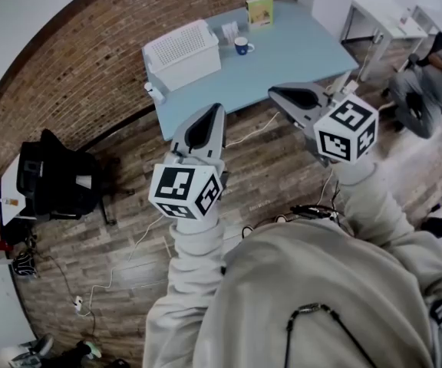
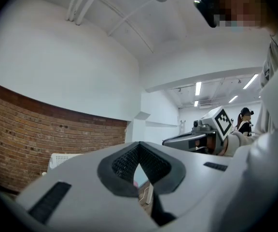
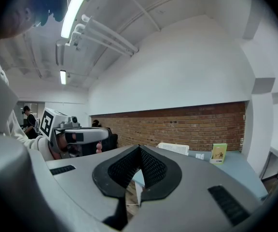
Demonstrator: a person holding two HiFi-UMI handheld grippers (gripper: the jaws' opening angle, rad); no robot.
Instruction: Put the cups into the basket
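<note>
Brick wall [image 1: 90,67] and plank floor [image 1: 267,167] are seen from above, with a pale blue counter [image 1: 298,48] set against the wall, well ahead of the person. Nothing is being handled at this point. The left gripper [image 1: 209,117] and the right gripper [image 1: 282,93] are held up side by side at chest height, pointed toward the counter but well short of it. This looks like a ready stance before any approach is made.

On both grippers the fingers are pressed together at the tips, and nothing is caught between them. Each gripper's own view shows only room and counter past the meeting pads. They will need to be parted before any cup can be taken.

Over on the counter, the white perforated basket [image 1: 194,60] is placed at the left end, nearest the wall. From above, its top reads as a flat perforated face, so whether anything lies inside cannot be told. A blue cup [image 1: 242,46] with a white inside is stood upright just beside the basket on its right, outside it. It appears empty, though it is small in view. A small pale item next to the cup is too small to be named. A green box [image 1: 258,11] is stood further back.

Judged from this layout, the task is not yet begun: the visible cup is outside the basket, and a short carry to the left is all that seems called for.
</note>
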